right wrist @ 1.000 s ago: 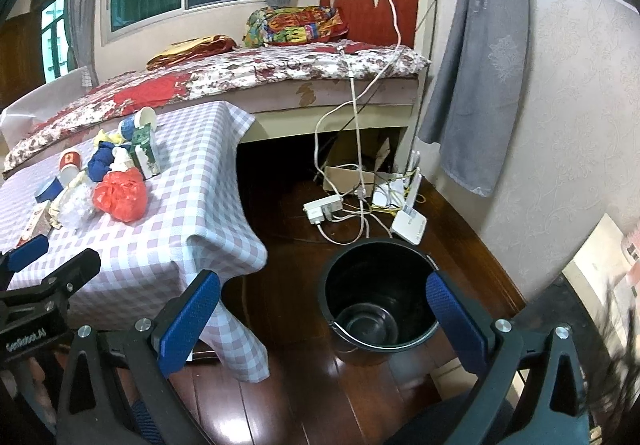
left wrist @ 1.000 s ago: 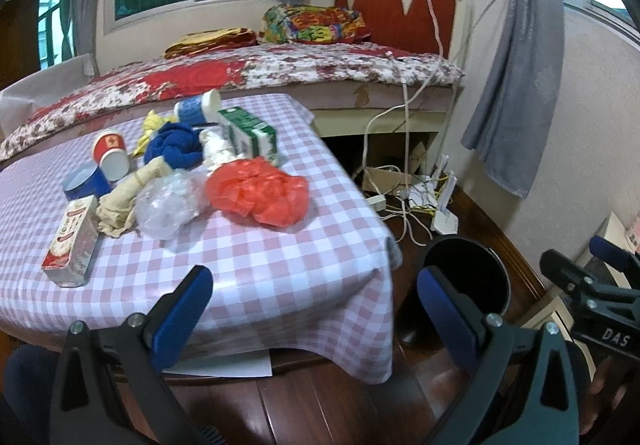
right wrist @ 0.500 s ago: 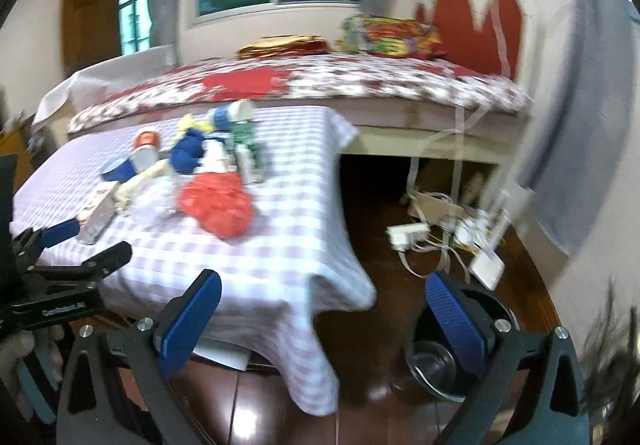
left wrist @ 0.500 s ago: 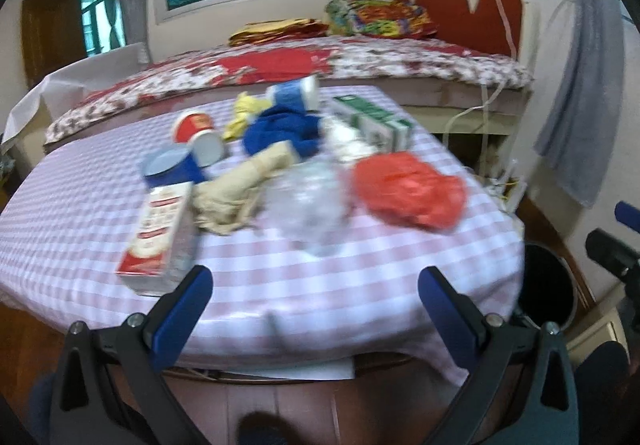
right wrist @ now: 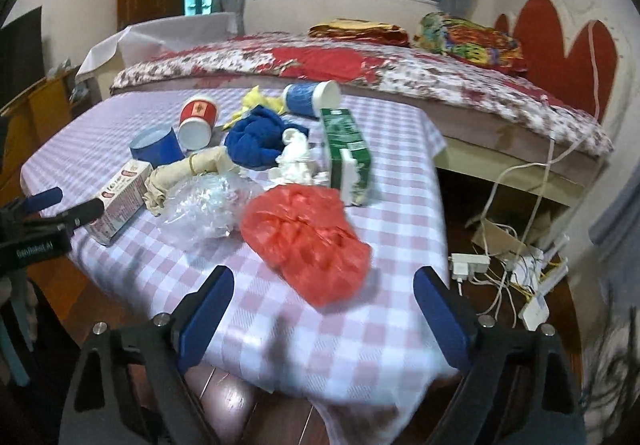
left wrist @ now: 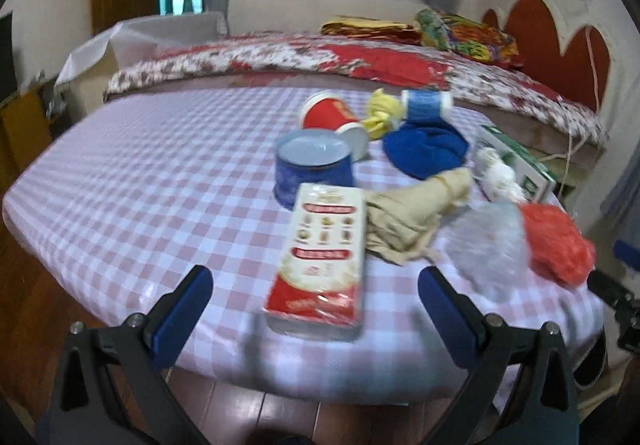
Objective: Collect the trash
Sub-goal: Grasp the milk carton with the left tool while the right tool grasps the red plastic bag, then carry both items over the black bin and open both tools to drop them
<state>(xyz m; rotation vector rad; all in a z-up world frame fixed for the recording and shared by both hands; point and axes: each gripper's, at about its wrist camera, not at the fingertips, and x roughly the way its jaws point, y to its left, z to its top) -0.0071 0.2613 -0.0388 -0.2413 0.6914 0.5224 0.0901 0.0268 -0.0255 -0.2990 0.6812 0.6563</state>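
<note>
Trash lies heaped on the pink checked table (left wrist: 160, 173). My left gripper (left wrist: 314, 277) is open at the table's near edge, and the near end of a red-and-white carton (left wrist: 320, 261) shows between its fingers, untouched. Beyond it are a blue tub (left wrist: 314, 165), a red paper cup (left wrist: 332, 117), a blue cloth (left wrist: 424, 151) and a beige rag (left wrist: 408, 217). My right gripper (right wrist: 324, 277) has its jaws closing, with a crumpled red plastic bag (right wrist: 308, 241) just ahead and no pad touching it. A clear bag (right wrist: 204, 209) and a green carton (right wrist: 346, 153) lie nearby.
A bed (right wrist: 400, 65) with a floral cover runs behind the table. Power strips and white cables (right wrist: 480, 265) lie on the wooden floor to the table's right. The left gripper (right wrist: 40, 213) shows at the left edge of the right wrist view.
Both views have swung left, away from the black bin and floor, onto the table. The trash now looks closer. The right gripper's fingers stand slightly narrower.
</note>
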